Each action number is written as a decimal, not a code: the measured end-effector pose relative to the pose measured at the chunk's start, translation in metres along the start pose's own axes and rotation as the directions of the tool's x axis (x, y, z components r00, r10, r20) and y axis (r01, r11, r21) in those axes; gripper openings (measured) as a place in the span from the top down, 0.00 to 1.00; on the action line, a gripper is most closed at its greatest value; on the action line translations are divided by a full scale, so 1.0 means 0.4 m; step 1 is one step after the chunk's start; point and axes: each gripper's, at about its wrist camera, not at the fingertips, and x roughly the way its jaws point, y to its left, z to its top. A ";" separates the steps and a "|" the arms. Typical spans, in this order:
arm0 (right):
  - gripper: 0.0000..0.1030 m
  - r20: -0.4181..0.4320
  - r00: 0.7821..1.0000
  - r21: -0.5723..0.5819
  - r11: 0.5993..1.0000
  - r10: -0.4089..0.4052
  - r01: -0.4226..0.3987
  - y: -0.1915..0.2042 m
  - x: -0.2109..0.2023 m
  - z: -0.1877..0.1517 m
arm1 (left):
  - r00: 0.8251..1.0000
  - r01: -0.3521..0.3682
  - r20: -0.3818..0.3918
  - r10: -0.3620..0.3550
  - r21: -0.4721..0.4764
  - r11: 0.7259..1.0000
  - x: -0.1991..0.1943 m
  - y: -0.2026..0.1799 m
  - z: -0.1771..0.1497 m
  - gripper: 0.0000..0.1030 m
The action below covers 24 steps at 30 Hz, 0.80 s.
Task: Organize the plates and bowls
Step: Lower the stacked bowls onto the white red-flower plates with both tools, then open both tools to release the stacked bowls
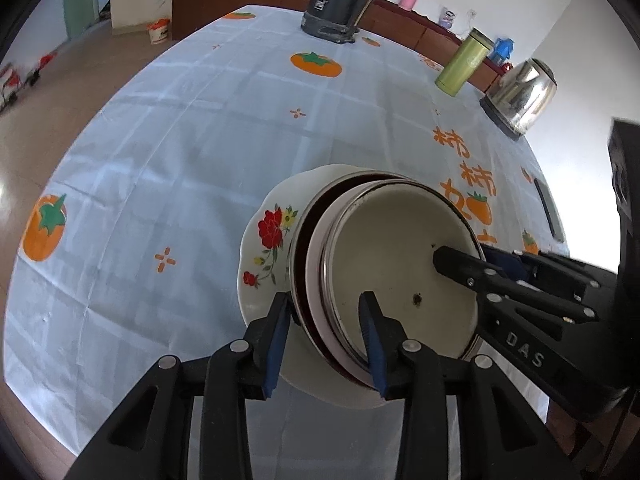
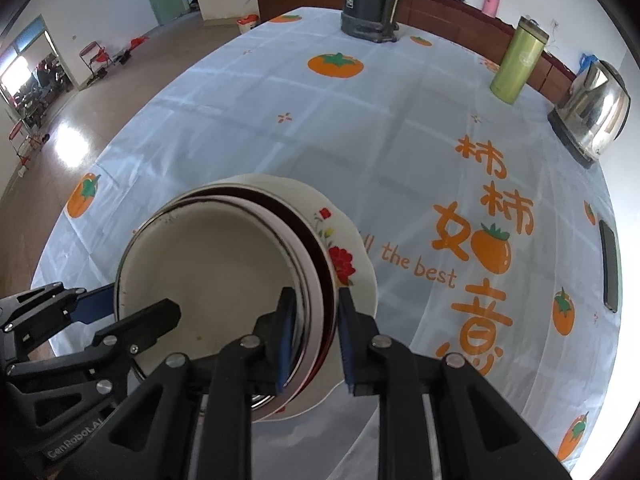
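A stack of dishes is held between both grippers above the table: a white plate with red flowers at the bottom, a dark red dish and a pinkish one in it, and a cream enamel bowl on top. My left gripper is shut on the stack's left rim. My right gripper is shut on the right rim; the flowered plate and the cream bowl also show there. Each gripper appears in the other's view.
The table has a pale blue cloth with orange persimmons. At the far edge stand a dark thermos jug, a green flask and a steel kettle. A phone lies at the right edge.
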 end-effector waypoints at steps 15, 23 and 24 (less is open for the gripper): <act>0.66 0.056 0.998 0.010 1.000 0.002 -0.002 0.007 0.006 -0.022 | 0.996 -0.029 0.086 0.026 0.031 0.999 -0.004 0.000 0.010 0.56; 0.33 0.277 0.956 0.028 0.996 -0.090 0.086 0.009 -0.127 -0.079 | 0.945 -0.071 0.325 0.025 0.131 0.989 -0.139 -0.034 -0.008 0.43; 0.33 0.297 0.950 0.034 0.995 -0.099 0.093 0.008 -0.141 -0.087 | 0.936 -0.074 0.351 0.019 0.143 0.987 -0.155 -0.043 -0.011 0.42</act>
